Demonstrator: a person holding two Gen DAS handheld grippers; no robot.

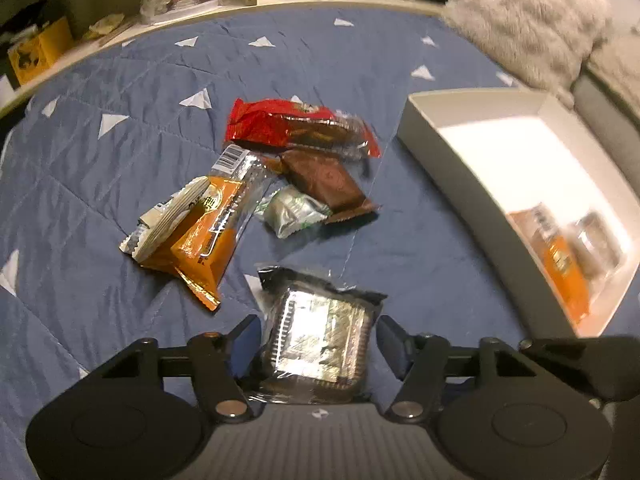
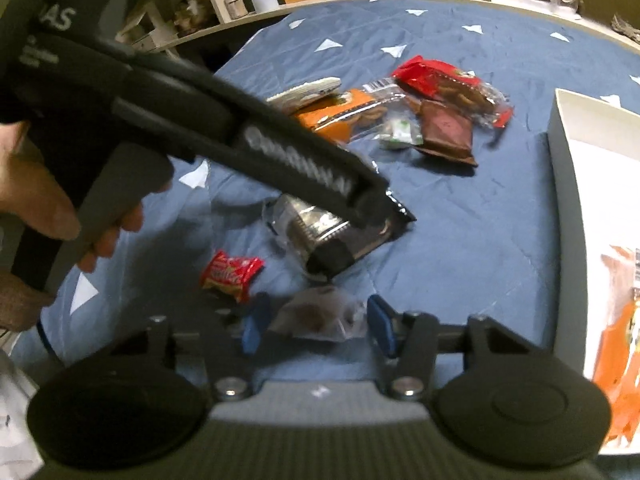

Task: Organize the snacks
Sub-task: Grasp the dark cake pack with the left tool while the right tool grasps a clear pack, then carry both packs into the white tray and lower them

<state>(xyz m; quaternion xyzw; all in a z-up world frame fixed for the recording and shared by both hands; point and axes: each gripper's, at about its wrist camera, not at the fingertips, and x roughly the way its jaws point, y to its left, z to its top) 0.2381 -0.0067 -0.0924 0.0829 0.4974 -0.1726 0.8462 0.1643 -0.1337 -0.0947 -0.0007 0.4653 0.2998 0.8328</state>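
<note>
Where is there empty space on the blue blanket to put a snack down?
The blue blanket is bare left of the orange packet, and in a strip between the brown packet and the white box. The box's far half looks bare too. It is crowded in the middle pile, from the red packet downward.

quilted matt cloth bedspread [image 1: 120,168]; glossy foil biscuit pack [image 1: 320,340]; fluffy pillow [image 1: 528,20].

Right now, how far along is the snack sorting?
Done: an orange packet and a dark one beside it lie in the white box. In hand: the left claw brackets a dark biscuit pack; the right claw brackets a clear-wrapped snack. Left: the pile on the blue quilt and a small red packet.
</note>
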